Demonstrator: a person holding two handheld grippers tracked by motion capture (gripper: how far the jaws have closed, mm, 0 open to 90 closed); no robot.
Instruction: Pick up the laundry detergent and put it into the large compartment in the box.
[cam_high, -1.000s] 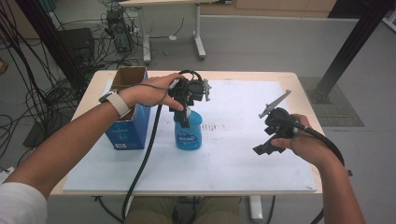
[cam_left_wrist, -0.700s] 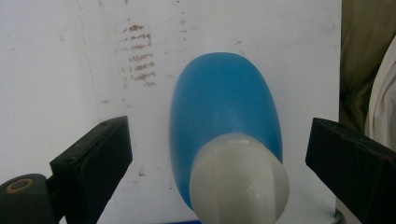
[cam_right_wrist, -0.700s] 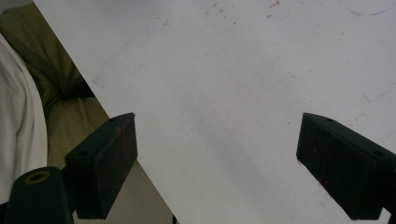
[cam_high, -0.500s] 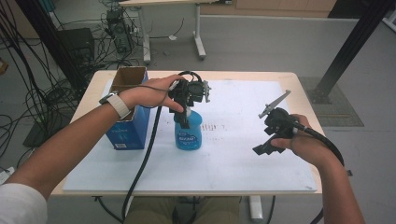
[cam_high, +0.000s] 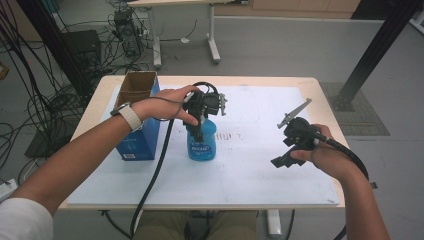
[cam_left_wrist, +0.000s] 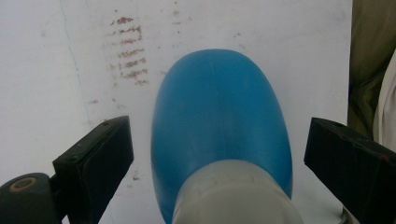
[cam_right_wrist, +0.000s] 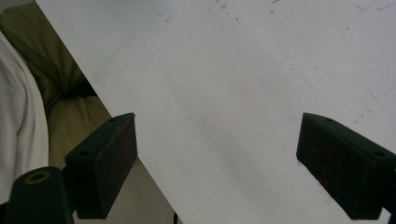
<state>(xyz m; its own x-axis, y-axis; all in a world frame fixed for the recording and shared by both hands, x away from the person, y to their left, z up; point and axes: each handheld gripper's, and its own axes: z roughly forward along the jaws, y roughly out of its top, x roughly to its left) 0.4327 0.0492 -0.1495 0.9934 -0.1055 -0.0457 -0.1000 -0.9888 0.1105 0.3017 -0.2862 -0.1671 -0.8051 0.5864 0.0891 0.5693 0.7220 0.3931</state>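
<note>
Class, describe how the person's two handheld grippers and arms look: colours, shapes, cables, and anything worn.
Both the left gripper and the right gripper are black, with blocky rectangular jaws. A thick black cable trails from the left one, and a grey three-cornered plate tops the right. The left wrist wears a white band; a white sleeve shows at the upper arm.

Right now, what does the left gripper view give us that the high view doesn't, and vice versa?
Left gripper view: open jaws with a gap on each side of the blue bottle's pale cap, pads not touching.

High view: the cardboard box left of the bottle, the right gripper held apart over the sheet, and the left gripper pointing down over the bottle.

Both: the blue bottle upright on the white sheet, brownish marks beside it.
</note>
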